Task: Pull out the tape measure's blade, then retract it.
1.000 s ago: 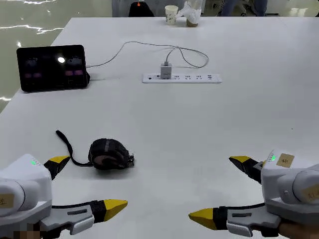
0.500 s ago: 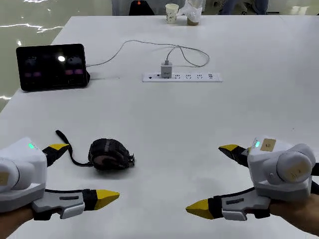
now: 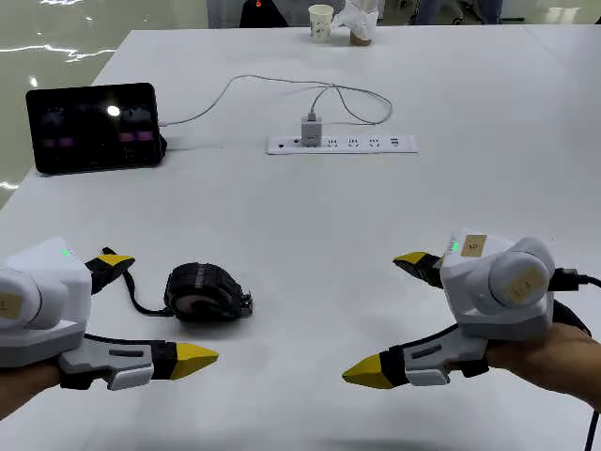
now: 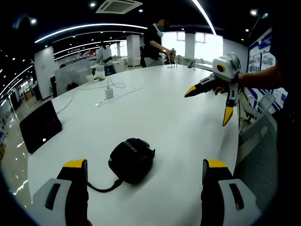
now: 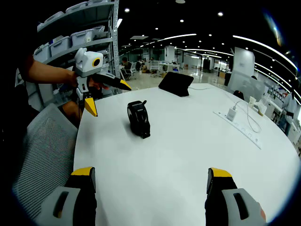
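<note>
A black tape measure (image 3: pixel 207 292) with a black wrist strap (image 3: pixel 130 287) lies on the white table (image 3: pixel 310 225). Its blade stays inside the case. It sits just ahead of my left gripper (image 3: pixel 160 308), which is open with the case between and beyond its yellow tips; in the left gripper view the tape measure (image 4: pixel 131 159) lies a short way in front of the jaws. My right gripper (image 3: pixel 390 315) is open over bare table, well to the right of the case. In the right gripper view the tape measure (image 5: pixel 138 119) lies far ahead.
A dark tablet (image 3: pixel 94 127) stands at the left. A white power strip (image 3: pixel 343 145) with a charger and cable lies mid-table. A paper cup (image 3: pixel 321 23) and a bag sit at the far edge. People stand at the table's far end in the left gripper view.
Both grippers have moved forward over the table, the right one also leftward toward the middle. The tape measure has not moved. Both stay open.
</note>
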